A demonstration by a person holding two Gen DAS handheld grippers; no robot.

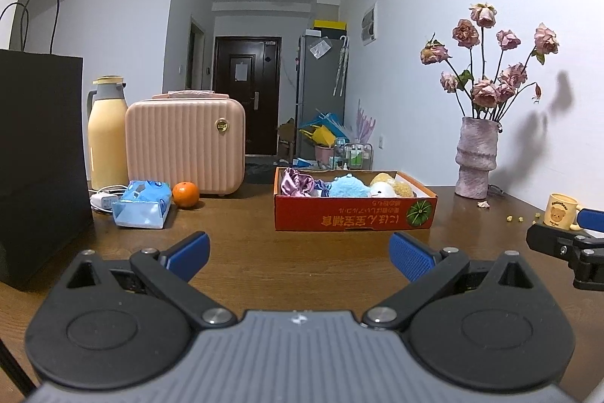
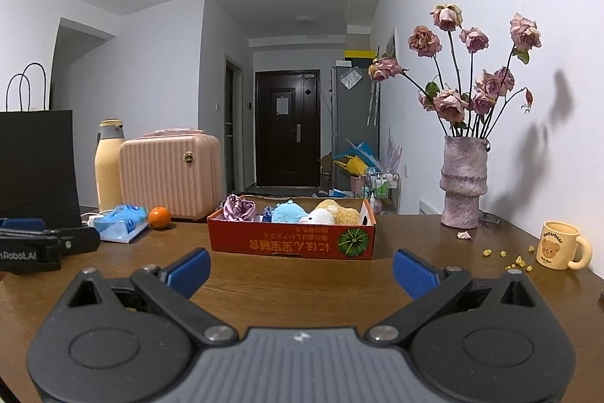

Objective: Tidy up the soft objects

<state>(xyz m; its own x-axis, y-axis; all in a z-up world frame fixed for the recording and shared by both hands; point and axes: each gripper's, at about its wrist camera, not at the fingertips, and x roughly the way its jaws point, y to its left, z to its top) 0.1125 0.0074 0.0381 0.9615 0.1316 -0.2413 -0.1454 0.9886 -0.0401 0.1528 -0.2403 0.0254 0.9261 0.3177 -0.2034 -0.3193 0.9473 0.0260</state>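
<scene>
Left wrist view: the left tongs (image 1: 300, 253) hover low over the brown bench (image 1: 264, 252), spread wide with nothing between the blue pads (image 1: 190, 253). Straight ahead sits the red cardboard box (image 1: 355, 214), and the soft objects lie inside it: a purple satin piece (image 1: 298, 183) at the left end, a blue plush toy (image 1: 349, 187) in the middle, and a white and yellow plush toy (image 1: 389, 189) toward the right. Left of the box an orange (image 1: 185, 194) rests just beside a blue tissue pack (image 1: 141, 203), with a pink case (image 1: 187, 148) and a yellow flask (image 1: 107, 135) behind them and a black paper bag (image 1: 41, 161) at the far left. A pink vase of dried roses (image 1: 476, 157) stands by the wall at the right.

The right wrist view shows the right tongs (image 2: 302, 270) likewise spread and empty, facing the same box, apart from it. A cream bear mug (image 2: 558, 246) stands at the right, with small yellow crumbs (image 2: 506, 255) scattered near it.
</scene>
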